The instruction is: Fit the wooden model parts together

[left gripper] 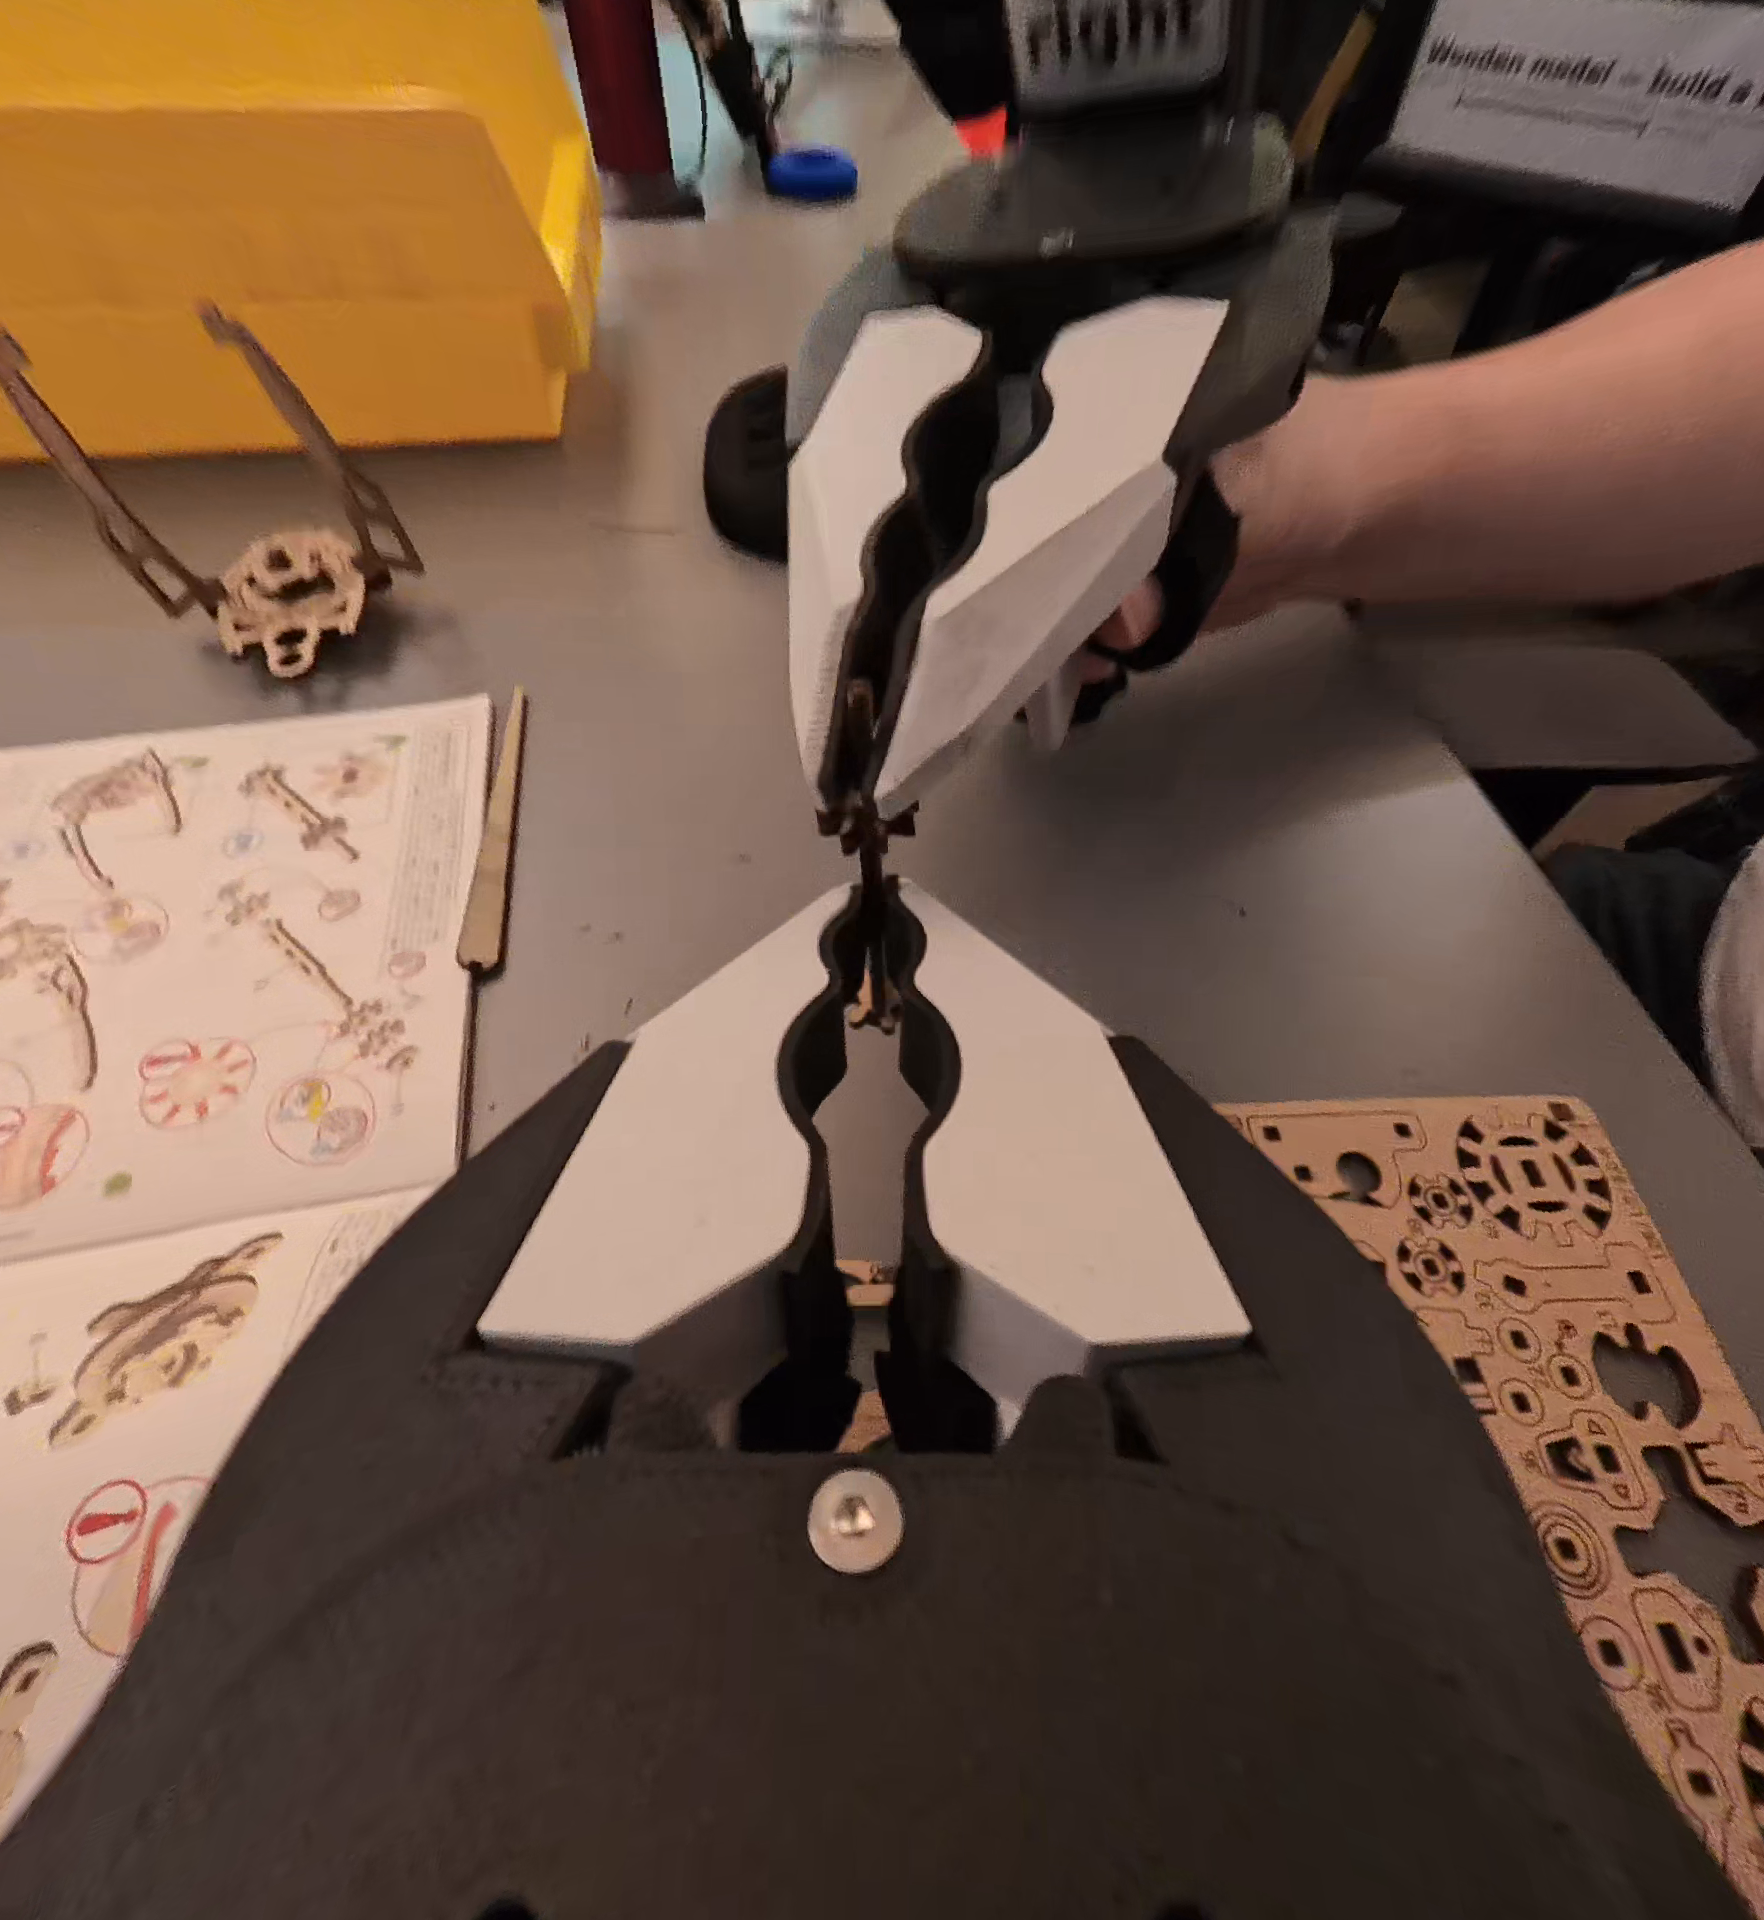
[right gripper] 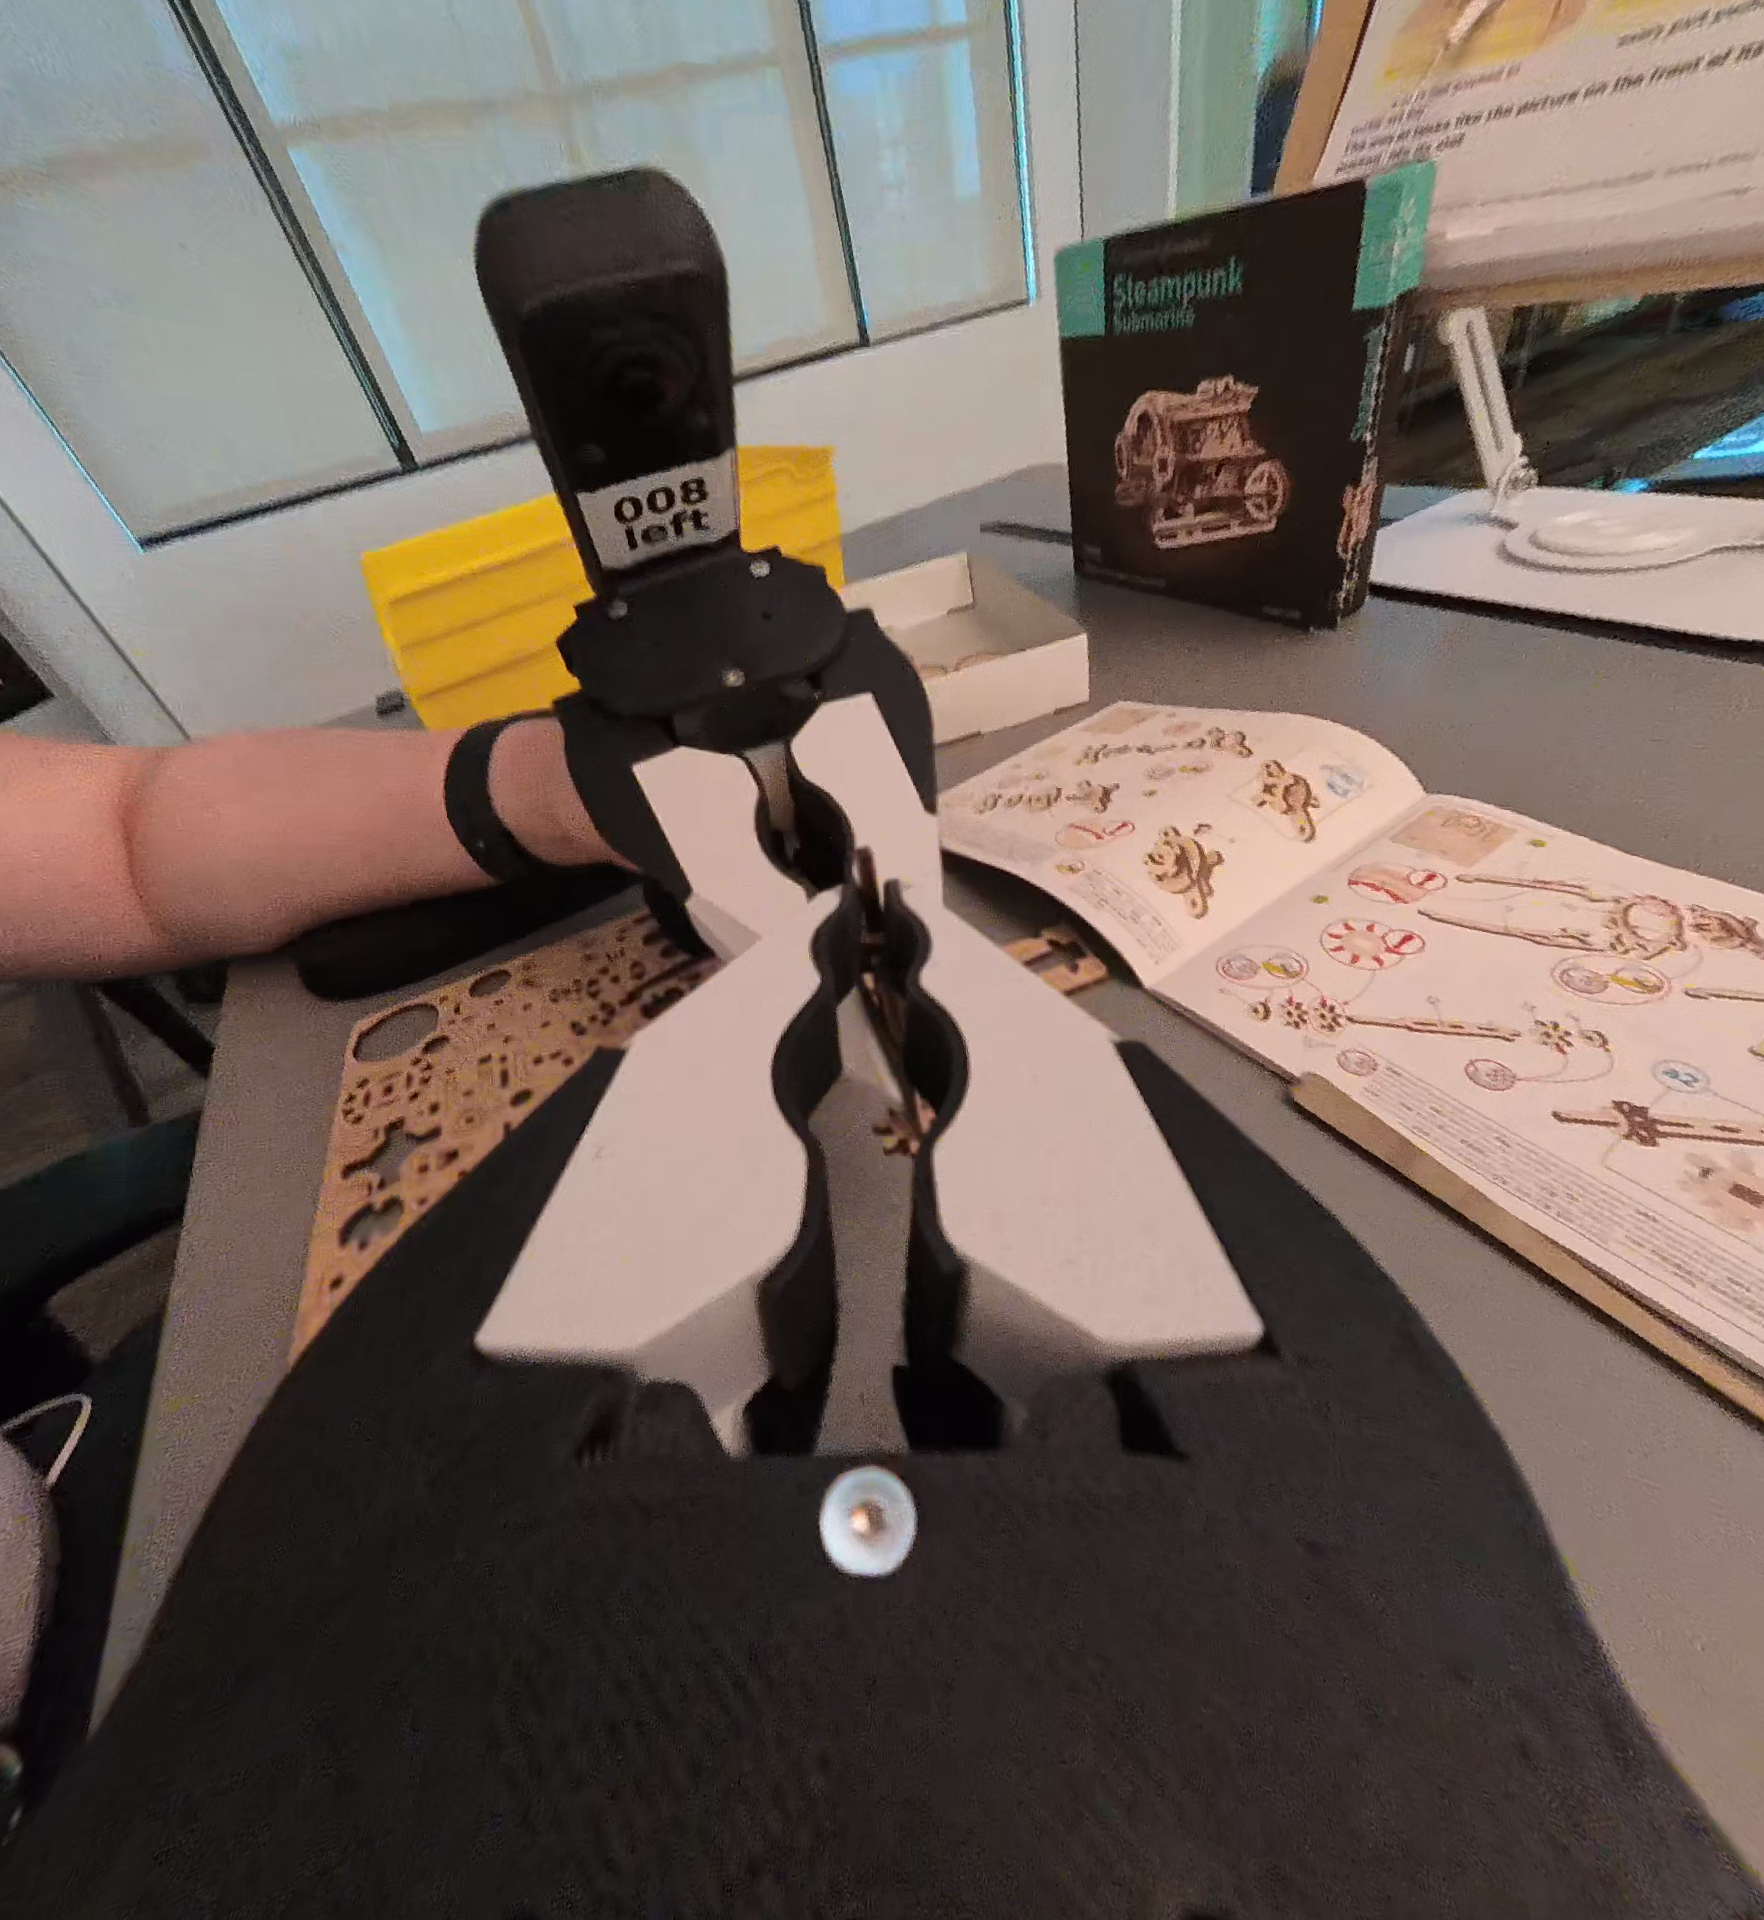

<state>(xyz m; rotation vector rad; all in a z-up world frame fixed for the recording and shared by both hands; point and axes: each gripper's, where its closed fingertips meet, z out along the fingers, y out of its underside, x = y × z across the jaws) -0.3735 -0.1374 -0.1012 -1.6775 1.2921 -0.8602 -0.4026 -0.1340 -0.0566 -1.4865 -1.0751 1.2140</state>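
Observation:
A slim dark wooden rod (left gripper: 865, 854) with small cogs (left gripper: 862, 821) on it hangs in the air between my two grippers, above the grey table (left gripper: 1169, 883). My left gripper (left gripper: 870, 899) is shut on its near end, and a pale tip of the part (left gripper: 862, 1013) shows behind the pads. My right gripper (left gripper: 857, 795) comes down from above and is shut on the far end. In the right wrist view my right gripper (right gripper: 865, 899) pinches the same rod (right gripper: 883, 997), with a small cog (right gripper: 899, 1132) behind its pads. The left gripper's white finger (right gripper: 712, 831) meets it tip to tip.
A laser-cut wooden sheet (left gripper: 1584, 1403) lies under my left gripper, at the right. An open instruction booklet (left gripper: 182, 987), a pointed wooden stick (left gripper: 499, 831) and a part-built model with two long arms (left gripper: 275, 592) lie to the left. A yellow bin (left gripper: 234, 260) stands behind. The kit box (right gripper: 1221, 416) and a white tray (right gripper: 992, 644) stand farther back.

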